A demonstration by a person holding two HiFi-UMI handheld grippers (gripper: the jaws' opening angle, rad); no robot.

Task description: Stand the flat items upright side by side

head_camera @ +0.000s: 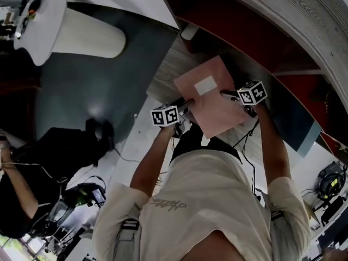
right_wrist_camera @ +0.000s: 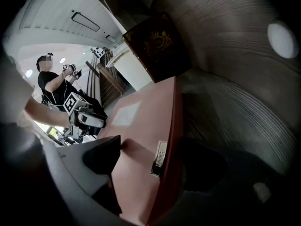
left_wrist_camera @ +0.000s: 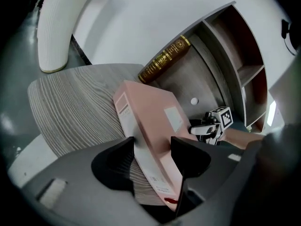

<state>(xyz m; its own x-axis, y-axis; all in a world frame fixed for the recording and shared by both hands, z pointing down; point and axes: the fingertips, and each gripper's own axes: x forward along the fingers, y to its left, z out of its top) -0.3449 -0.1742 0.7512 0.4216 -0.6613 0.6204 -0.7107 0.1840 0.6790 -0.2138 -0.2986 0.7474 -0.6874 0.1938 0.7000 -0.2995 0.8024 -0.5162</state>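
— Head view first: where is it?

— The pink book (head_camera: 215, 99) hangs tilted over the wood-grain tabletop (head_camera: 163, 75). The left gripper (head_camera: 187, 103) is at one edge and the right gripper (head_camera: 229, 95) at the opposite one. Its cover is plain pink with a white rectangular label.

— And the left gripper view?

— The jaws are closed across the book's thickness, one by the back cover beside the spine, the other on the pink front. The spine is white with small print and a red mark at the near end. Whether the book touches the wood cannot be told. Beyond it a dark book with gold lettering (left_wrist_camera: 164, 60) lies near the wooden shelf unit (left_wrist_camera: 244, 69).

— The right gripper view?

— These jaws clamp the other edge, one on top of the cover, one underneath. That edge looks dark red and carries a small pale tag. The dark book shows behind.
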